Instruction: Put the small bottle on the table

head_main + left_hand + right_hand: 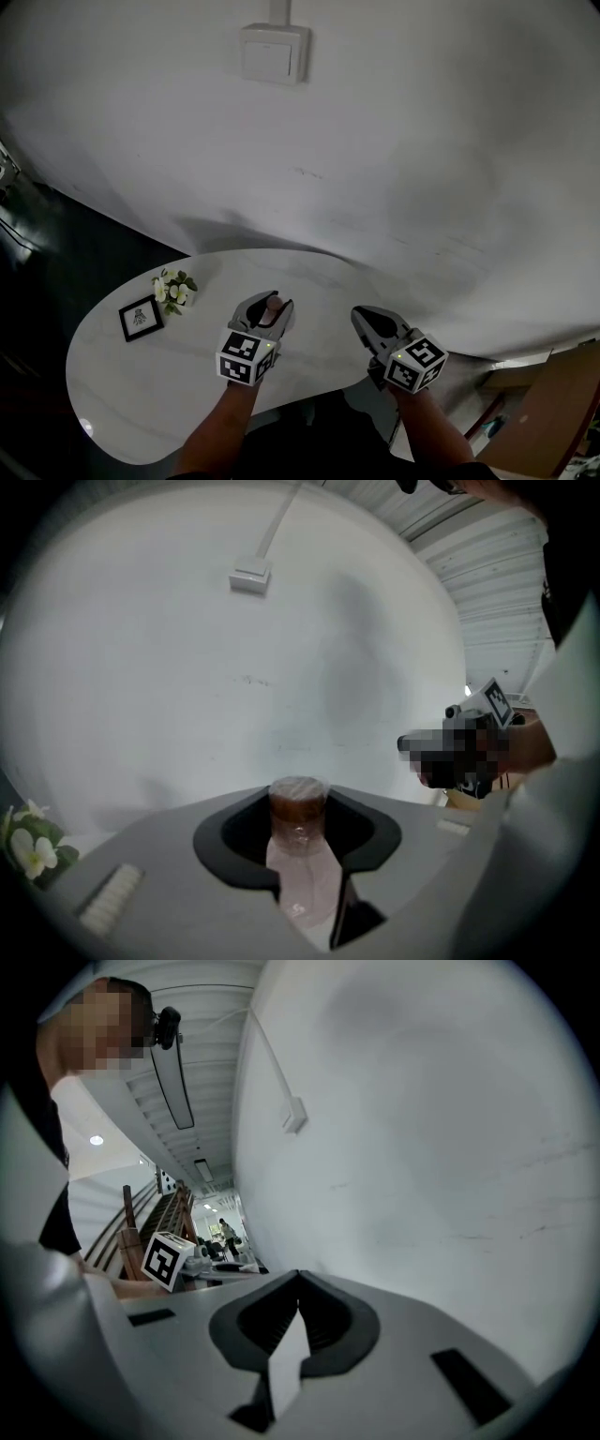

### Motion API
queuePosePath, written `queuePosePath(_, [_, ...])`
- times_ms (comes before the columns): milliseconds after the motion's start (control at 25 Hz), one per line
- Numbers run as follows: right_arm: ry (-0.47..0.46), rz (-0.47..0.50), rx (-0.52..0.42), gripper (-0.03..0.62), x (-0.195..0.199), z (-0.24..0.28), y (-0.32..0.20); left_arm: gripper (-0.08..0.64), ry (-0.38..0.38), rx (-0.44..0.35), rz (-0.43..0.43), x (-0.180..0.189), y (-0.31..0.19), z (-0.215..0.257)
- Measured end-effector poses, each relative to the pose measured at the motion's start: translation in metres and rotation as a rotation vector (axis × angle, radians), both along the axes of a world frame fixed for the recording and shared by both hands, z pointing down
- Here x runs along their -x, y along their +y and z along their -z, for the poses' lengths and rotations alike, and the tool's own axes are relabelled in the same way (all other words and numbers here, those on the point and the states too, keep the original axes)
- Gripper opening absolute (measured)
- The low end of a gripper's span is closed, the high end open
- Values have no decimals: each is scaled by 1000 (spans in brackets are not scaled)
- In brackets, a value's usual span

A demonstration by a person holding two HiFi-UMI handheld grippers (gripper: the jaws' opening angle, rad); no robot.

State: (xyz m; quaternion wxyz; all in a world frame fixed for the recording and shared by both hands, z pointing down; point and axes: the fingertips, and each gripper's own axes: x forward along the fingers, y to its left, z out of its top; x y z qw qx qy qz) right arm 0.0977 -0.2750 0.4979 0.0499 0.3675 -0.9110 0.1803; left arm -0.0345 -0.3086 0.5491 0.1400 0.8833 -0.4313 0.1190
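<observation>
A small clear bottle [298,810] with a brownish top stands upright between the jaws of my left gripper [298,834], which is shut on it. In the head view the bottle [273,302] pokes up from the left gripper [271,307], held above the middle of the white rounded table [131,394]. My right gripper [362,319] hovers to the right of it over the table's right end. Its jaws meet at the tip with nothing between them [298,1277].
A small black picture frame [141,319] and a bunch of white flowers [174,289] stand at the table's left side. A white wall with a switch box [274,53] rises behind the table. Wooden furniture [553,412] stands at the lower right.
</observation>
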Motion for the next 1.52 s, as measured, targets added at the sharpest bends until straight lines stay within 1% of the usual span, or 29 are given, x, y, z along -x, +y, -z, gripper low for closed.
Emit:
queuePosePath(120, [-3, 20, 13, 11, -2, -6, -12, 143, -15, 26, 3, -11, -15, -13])
queuePosePath(200, [-7, 29, 26, 11, -5, -10, -18, 144, -39, 42, -4, -18, -23, -21])
queuePosePath(360, [-11, 33, 47, 11, -13, -16, -28, 144, -94, 54, -38, -33, -40, -36])
queuePosePath(600, [-5, 33, 71, 11, -23, -24, -39, 144, -137, 89, -72, -51, -61, -64])
queuePosePath(960, [22, 43, 116, 11, -32, -42, -45, 144, -142, 134, -87, -66, -82, -99])
queuePosePath(1120, [30, 52, 127, 11, -32, -47, -48, 144, -143, 130, -75, -70, -92, -105])
queuePosePath(1280, [37, 63, 130, 11, -31, -49, -50, 144, -164, 157, -85, -71, -91, -120])
queuePosePath(1520, [38, 69, 133, 11, -31, -51, -48, 144, -186, 150, -88, -71, -94, -128])
